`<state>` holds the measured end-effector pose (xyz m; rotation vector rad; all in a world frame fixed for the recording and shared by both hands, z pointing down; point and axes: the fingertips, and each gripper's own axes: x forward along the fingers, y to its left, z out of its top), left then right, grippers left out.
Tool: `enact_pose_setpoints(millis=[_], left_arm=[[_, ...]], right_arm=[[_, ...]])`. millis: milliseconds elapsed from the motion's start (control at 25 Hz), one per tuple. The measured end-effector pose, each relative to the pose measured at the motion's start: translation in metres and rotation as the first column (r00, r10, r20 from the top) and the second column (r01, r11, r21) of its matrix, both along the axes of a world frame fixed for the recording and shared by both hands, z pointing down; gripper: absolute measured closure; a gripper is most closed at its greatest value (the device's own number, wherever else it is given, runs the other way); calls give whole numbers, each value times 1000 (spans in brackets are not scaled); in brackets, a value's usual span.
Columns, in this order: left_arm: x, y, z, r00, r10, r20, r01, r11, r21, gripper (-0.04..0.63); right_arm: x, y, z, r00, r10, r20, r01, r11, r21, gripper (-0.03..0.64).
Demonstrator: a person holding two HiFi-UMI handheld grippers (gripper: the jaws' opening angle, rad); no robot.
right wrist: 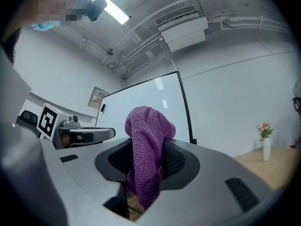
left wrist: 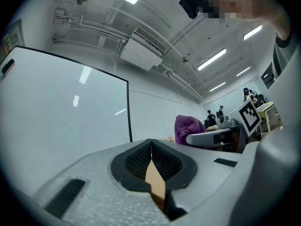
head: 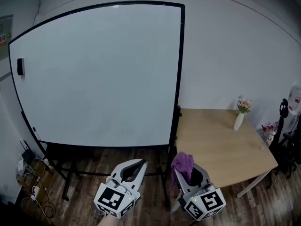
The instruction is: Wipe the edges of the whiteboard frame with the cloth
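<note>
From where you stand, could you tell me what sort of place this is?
Probably an office or meeting room: a large whiteboard on a floor stand, a wooden table with a small flower vase, and ceiling strip lights beside an air-conditioning unit.

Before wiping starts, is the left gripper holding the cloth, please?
No, the purple cloth sits clamped in the right gripper; the left gripper is shut, empty.

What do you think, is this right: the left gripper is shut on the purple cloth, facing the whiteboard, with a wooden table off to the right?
Wrong gripper. The right gripper view shows the right gripper shut on the purple cloth; the left gripper is shut on nothing. The whiteboard ahead and the wooden table to the right are as you said.
</note>
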<state>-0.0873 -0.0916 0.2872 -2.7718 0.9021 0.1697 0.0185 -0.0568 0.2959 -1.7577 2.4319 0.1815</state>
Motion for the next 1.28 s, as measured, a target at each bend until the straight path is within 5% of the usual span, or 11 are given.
enact_pose_setpoints(millis=[400, 760, 1280], left_arm=[[5, -31, -3, 994, 105, 9, -105, 995, 4, 578], [41, -54, 3, 982, 187, -35, -188, 982, -35, 578], [86, -134, -12, 996, 68, -61, -68, 998, -6, 578]], right_arm=[[-14, -24, 2, 993, 116, 3, -116, 993, 4, 476], [19, -40, 5, 981, 195, -2, -195, 981, -11, 476], [72, -130, -20, 992, 99, -82, -96, 995, 41, 476]])
